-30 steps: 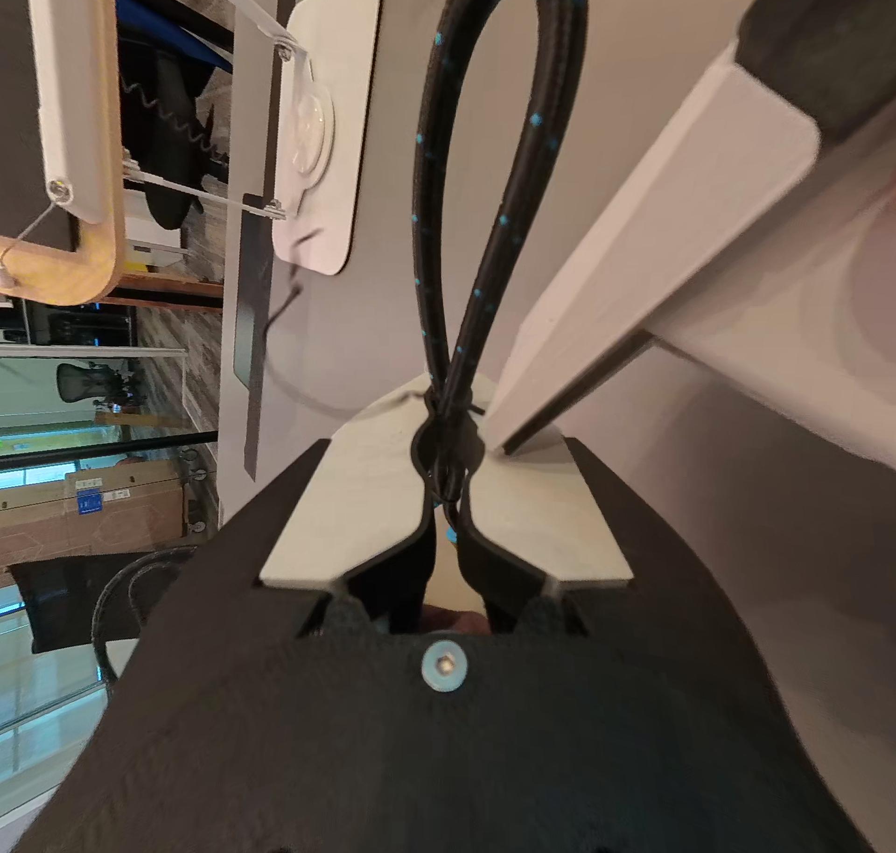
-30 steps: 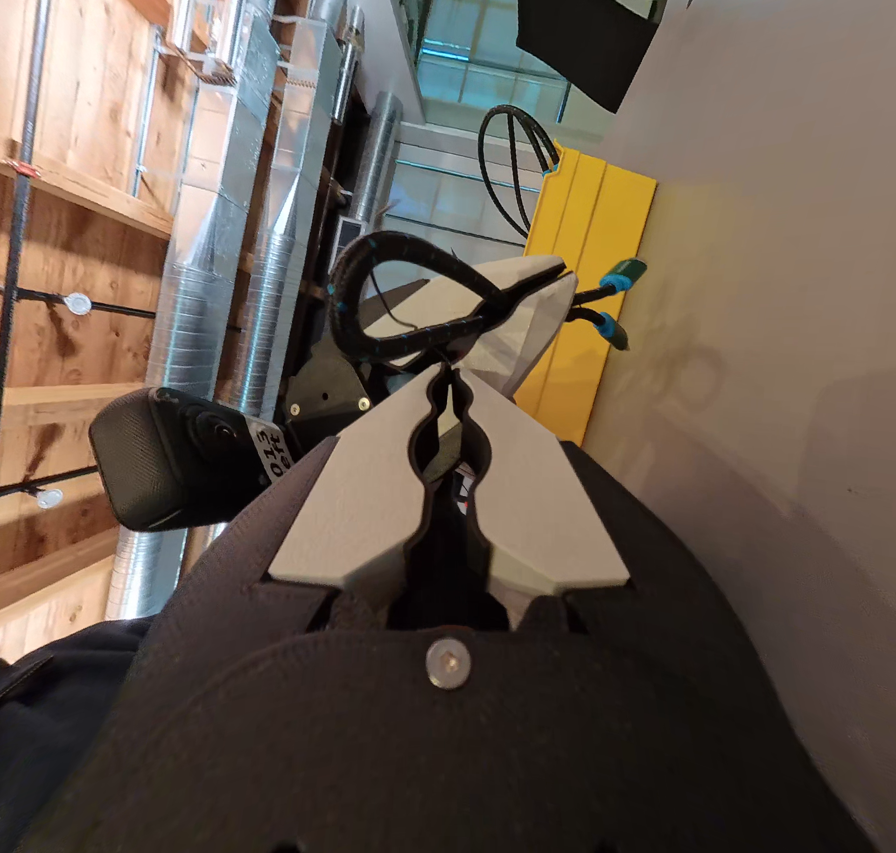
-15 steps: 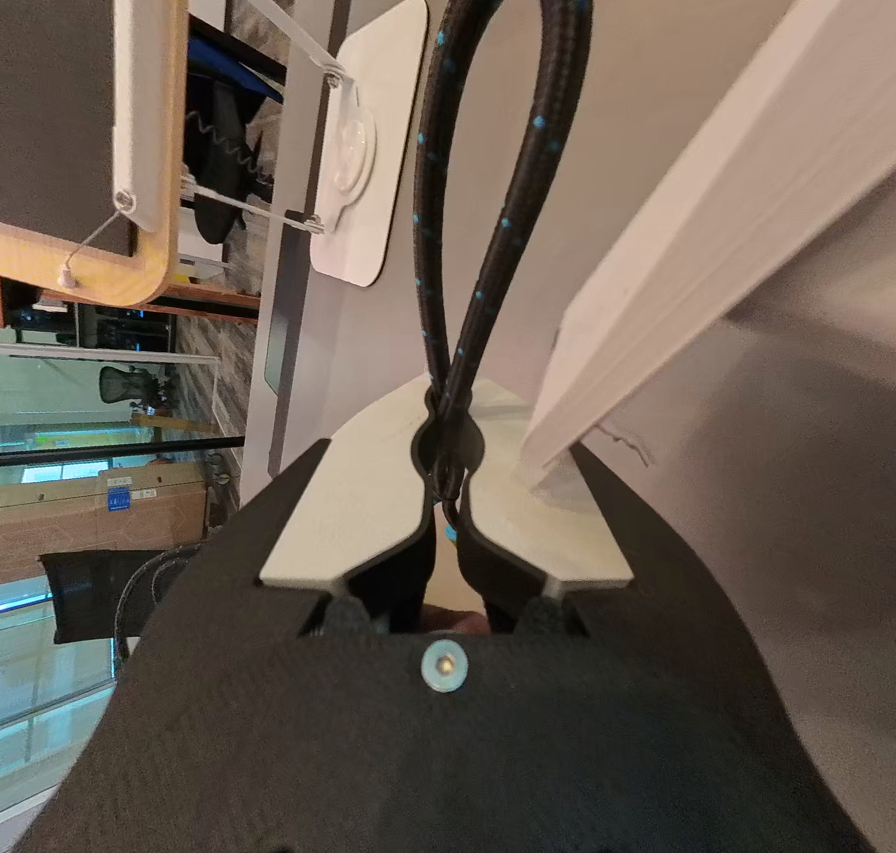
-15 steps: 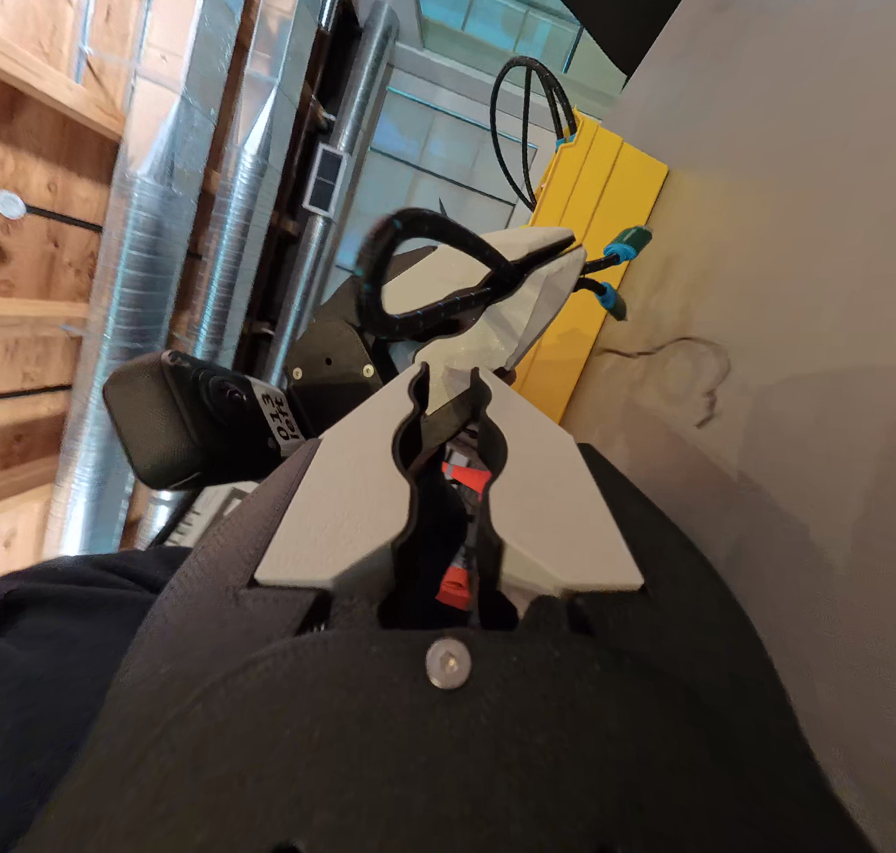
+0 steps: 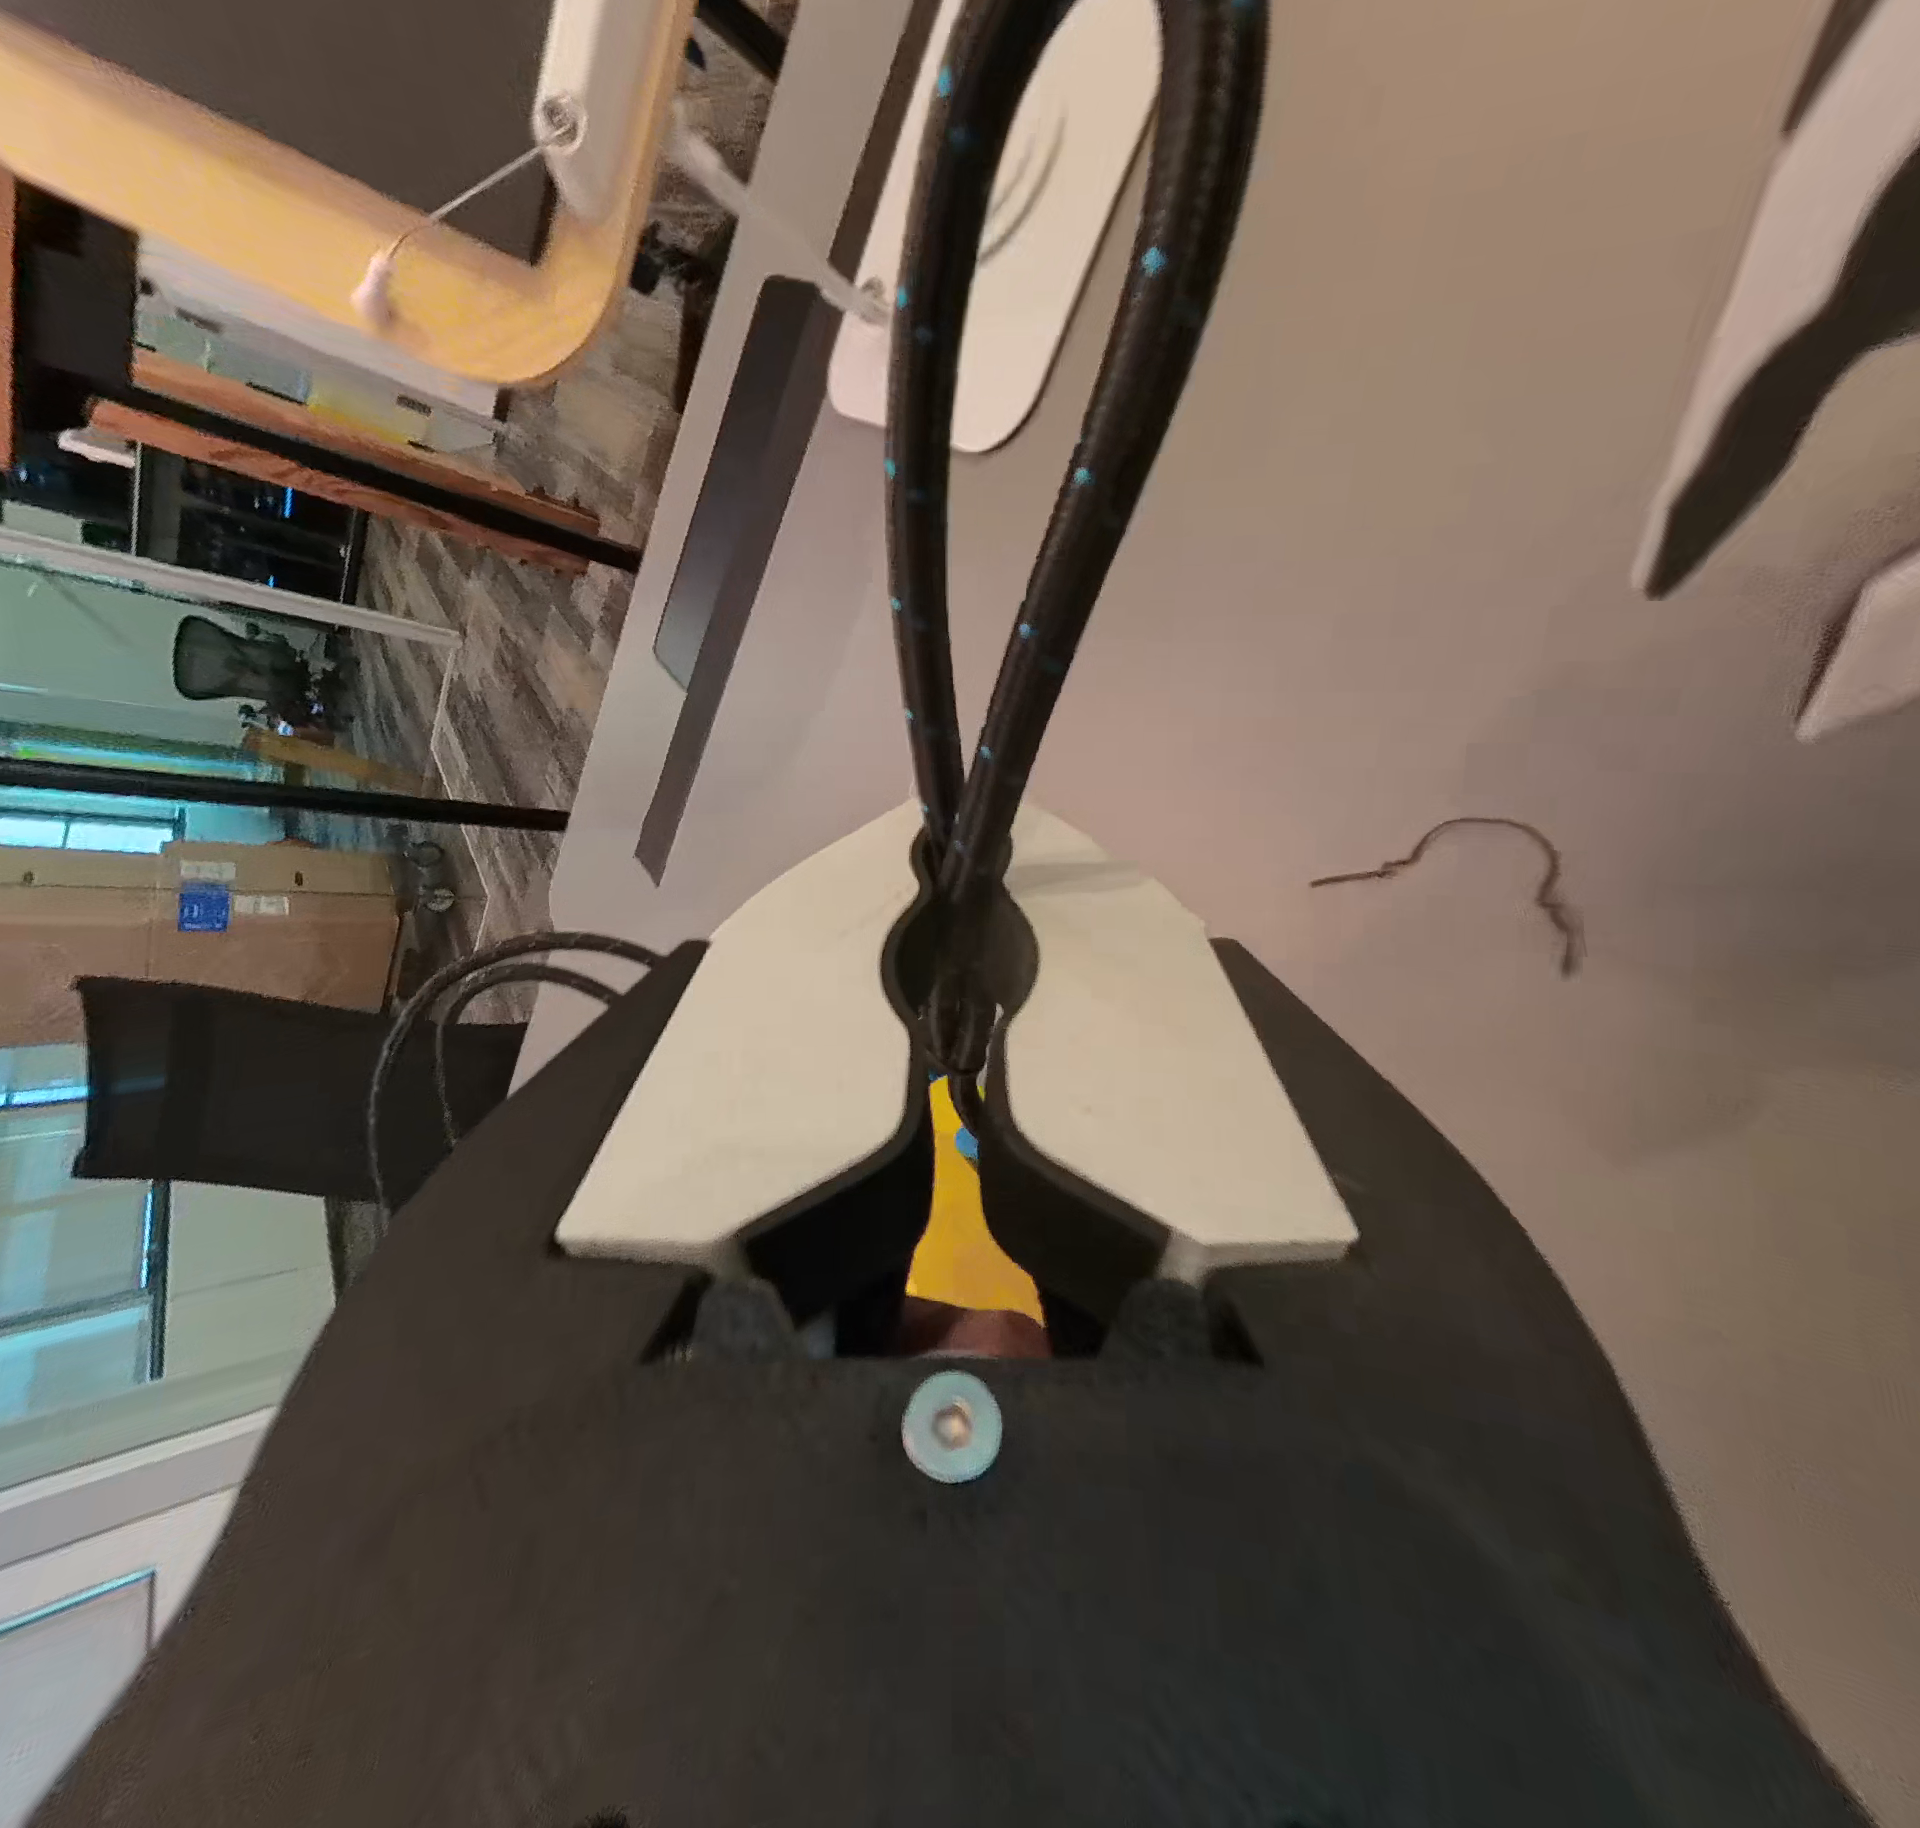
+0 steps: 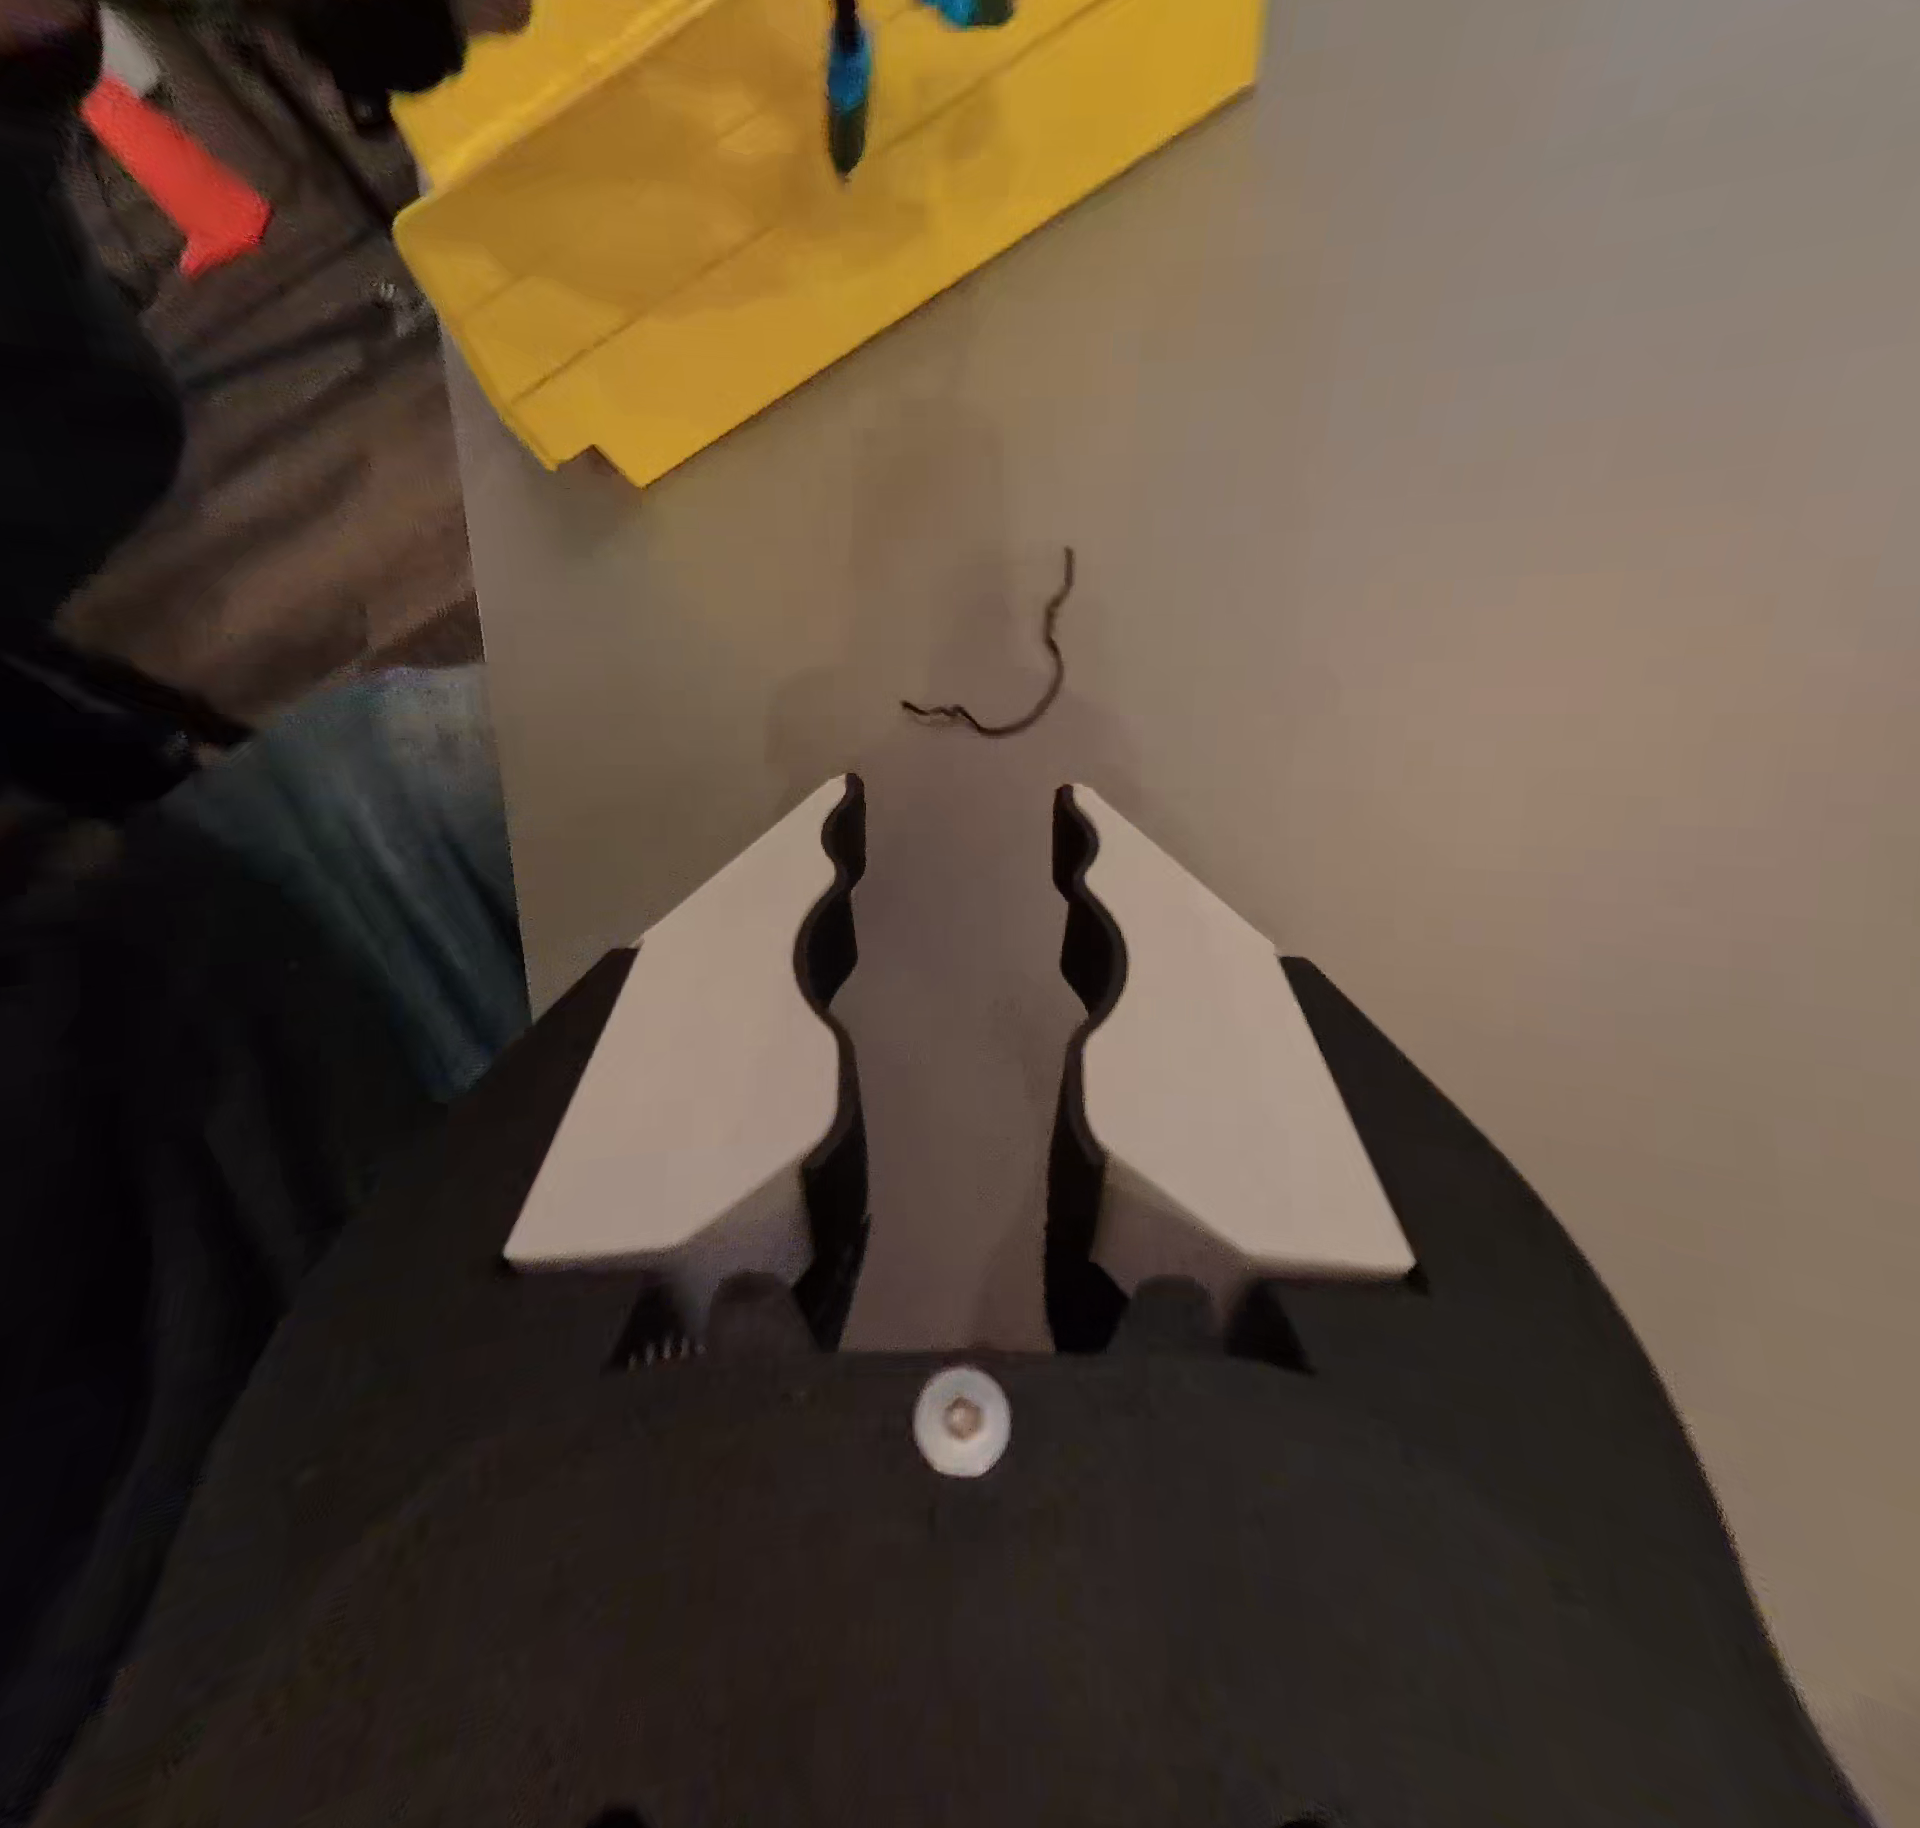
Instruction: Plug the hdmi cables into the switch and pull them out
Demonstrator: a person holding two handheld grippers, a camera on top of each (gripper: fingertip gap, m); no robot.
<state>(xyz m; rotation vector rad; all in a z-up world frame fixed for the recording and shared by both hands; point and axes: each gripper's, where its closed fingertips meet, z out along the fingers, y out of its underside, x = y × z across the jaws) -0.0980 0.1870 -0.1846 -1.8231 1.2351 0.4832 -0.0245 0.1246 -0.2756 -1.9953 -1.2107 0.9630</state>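
Nearest in the left wrist view, the left gripper [image 5: 961, 905] is clamped on a doubled black braided HDMI cable [image 5: 1081, 469] flecked with blue, pinched in the round notch between its pale fingers [image 5: 790, 1072]. From that pinch the cable rises in a tall narrow loop that runs out of the top of the view and hides part of a white rounded pad [image 5: 1049, 251] lying farther off on the grey surface [image 5: 1351, 635]. Through the gap behind the fingers a patch of yellow shows. To the right, a thin dark thread [image 5: 1496, 864] lies loose on the surface, and beyond it the tips of the right gripper [image 5: 1787, 490] enter from the upper right, blurred. On the far left stand a pale wooden frame [image 5: 312, 251], cardboard boxes [image 5: 208, 926] and a thin black cord [image 5: 436, 1030] arcing beside the gripper body.

Closest in the right wrist view, the right gripper [image 6: 958, 791] has its fingers spread wide apart with nothing between them, bare surface [image 6: 1455, 635] showing through the gap. Just ahead of the tips lies the same thread [image 6: 1018, 677]. Farther on, a yellow box [image 6: 779, 220] sits at the surface's far left corner. Over it hang blue-tipped cable plugs [image 6: 847, 95], blurred. No switch can be made out in either view. An orange-red object [image 6: 171, 178] lies on the floor [image 6: 312, 531] at the far left.
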